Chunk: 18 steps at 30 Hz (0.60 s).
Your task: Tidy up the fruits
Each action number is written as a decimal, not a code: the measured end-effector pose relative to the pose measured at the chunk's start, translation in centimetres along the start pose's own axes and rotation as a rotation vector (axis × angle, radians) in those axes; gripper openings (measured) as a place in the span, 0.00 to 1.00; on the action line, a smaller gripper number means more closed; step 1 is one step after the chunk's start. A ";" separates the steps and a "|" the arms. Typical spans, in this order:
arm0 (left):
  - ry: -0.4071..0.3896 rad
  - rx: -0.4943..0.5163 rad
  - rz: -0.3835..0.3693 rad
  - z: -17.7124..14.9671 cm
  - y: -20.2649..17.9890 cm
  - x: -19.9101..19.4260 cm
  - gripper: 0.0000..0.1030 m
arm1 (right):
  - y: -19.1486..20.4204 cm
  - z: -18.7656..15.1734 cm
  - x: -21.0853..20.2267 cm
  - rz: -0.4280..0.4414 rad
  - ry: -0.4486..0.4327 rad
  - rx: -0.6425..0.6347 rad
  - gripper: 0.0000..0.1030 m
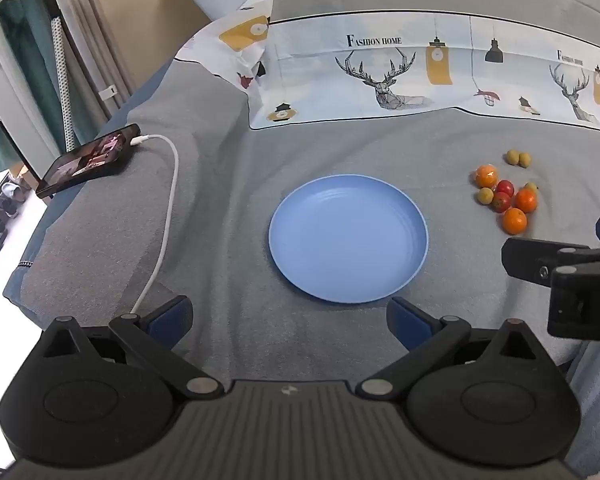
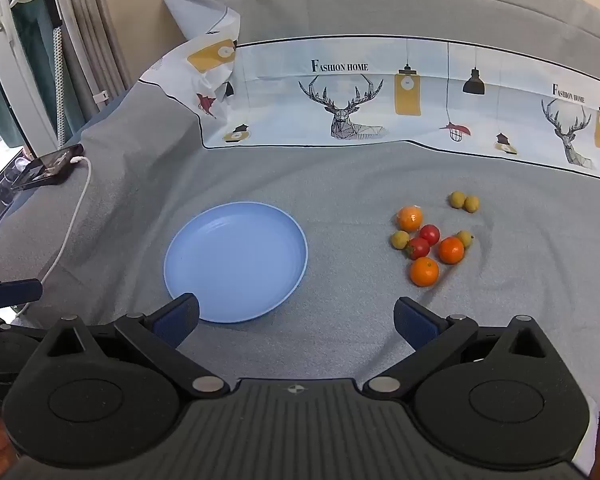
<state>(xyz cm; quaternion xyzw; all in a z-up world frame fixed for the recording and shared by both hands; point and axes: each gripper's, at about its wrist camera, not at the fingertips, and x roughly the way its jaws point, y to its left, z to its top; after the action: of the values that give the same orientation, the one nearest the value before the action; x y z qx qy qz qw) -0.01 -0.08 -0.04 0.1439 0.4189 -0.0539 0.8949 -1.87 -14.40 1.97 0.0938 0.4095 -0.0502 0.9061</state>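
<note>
Fruit lies in a loose cluster on the grey cloth, to the right of the blue plate and well apart from it; nothing rests on the plate. The cluster comprises three oranges, two red tomatoes and several small yellow-green fruits. The nearest orange sits at the front of the group, a second orange just behind and to its right, and the third, seemingly in a clear wrapper, at the rear left. The two tomatoes touch one another between the oranges. A pair of yellow-green fruits lies side by side slightly beyond the main group. As a whole the cluster is elongated front-to-back, its long axis running from the nearest orange toward the far pair, slanting rightward; the individual fruits are round, with no evident long axis.

Left gripper: jaws spread wide, nothing between them, fingers directed at the near rim of the plate. Right gripper: jaws likewise apart and unloaded, its left finger overlapping the plate's near rim in the right wrist view, its right finger in front of the nearest orange.

Background: patterned sheet with deer and lamp motifs; phone with white cable at far left
</note>
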 end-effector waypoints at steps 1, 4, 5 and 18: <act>0.002 -0.001 0.000 0.0 0.0 0.0 1.00 | 0.0 0.0 0.0 0.001 -0.001 0.000 1.00; 0.010 -0.005 0.004 0.3 -0.8 0.0 1.00 | -0.1 0.0 0.0 0.000 -0.001 0.000 1.00; 0.011 -0.007 0.000 0.1 -1.0 -0.2 1.00 | -0.1 0.0 -0.1 -0.001 -0.001 0.000 1.00; 0.016 -0.013 -0.028 -0.2 -0.1 0.2 1.00 | -0.1 0.1 -0.4 0.002 -0.003 0.000 1.00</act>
<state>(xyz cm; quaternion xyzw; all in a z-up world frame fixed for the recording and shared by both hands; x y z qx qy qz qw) -0.05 -0.10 -0.36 0.1328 0.4285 -0.0625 0.8916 -2.07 -14.51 2.31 0.0940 0.4078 -0.0492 0.9069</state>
